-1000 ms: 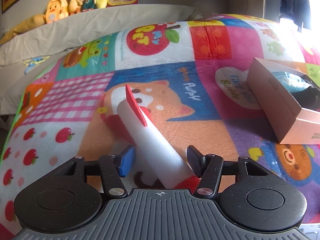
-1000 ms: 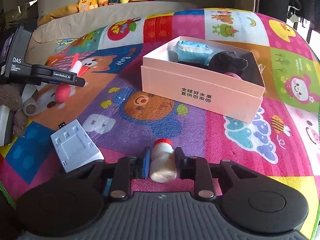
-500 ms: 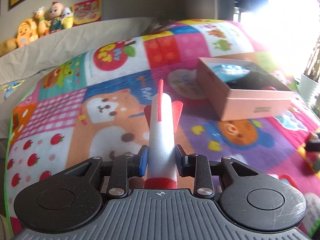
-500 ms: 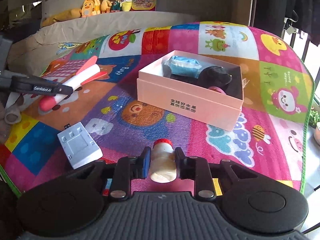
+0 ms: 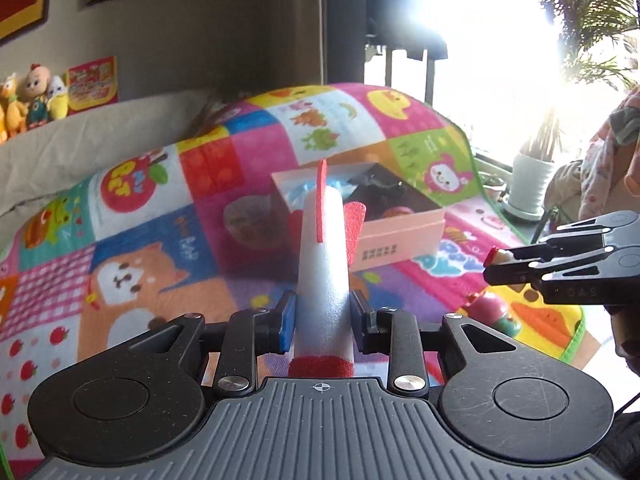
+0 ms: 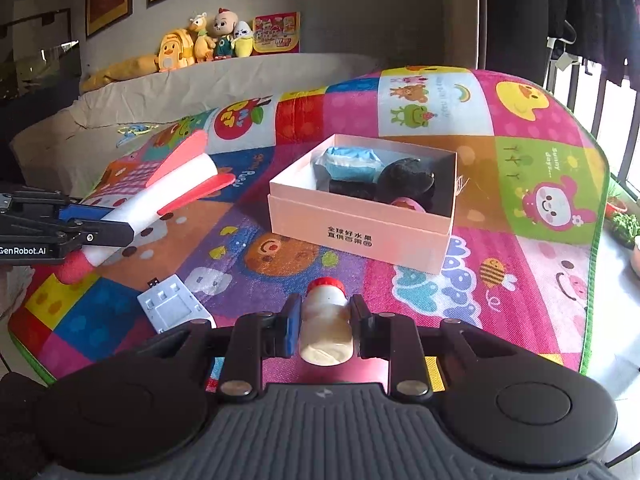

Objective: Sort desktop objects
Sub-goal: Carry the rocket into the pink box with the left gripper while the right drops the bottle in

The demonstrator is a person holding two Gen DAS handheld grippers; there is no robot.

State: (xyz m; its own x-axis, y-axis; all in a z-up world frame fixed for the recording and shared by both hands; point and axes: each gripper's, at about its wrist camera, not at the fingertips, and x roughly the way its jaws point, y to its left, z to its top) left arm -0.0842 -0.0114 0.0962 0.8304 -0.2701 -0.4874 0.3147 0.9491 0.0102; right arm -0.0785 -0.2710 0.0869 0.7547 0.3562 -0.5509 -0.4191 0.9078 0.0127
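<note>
My left gripper [image 5: 323, 314] is shut on a white foam rocket [image 5: 324, 256] with red fins, held off the mat and pointing toward the pink box [image 5: 400, 236]. From the right wrist view the same rocket [image 6: 168, 196] hangs at the left in that gripper [image 6: 108, 226]. My right gripper [image 6: 325, 320] is shut on a small white bottle [image 6: 325, 320] with a red cap, in front of the pink box [image 6: 360, 232]. The box holds a blue packet [image 6: 348, 162], a black plush [image 6: 404, 182] and a pink item. In the left wrist view the right gripper [image 5: 496, 266] enters from the right edge.
A colourful cartoon play mat [image 6: 520, 208] covers the surface. A white flat device [image 6: 172, 306] lies on it near the right gripper, and a small pink-and-green toy [image 5: 492, 312] lies near the mat's corner. Plush toys [image 6: 204, 42] line a cushion behind. A potted plant [image 5: 532, 176] stands past the mat's edge.
The left gripper shut on the foam rocket, lifted it off the mat and swung it toward the pink box. The right gripper rose a little with the bottle held.
</note>
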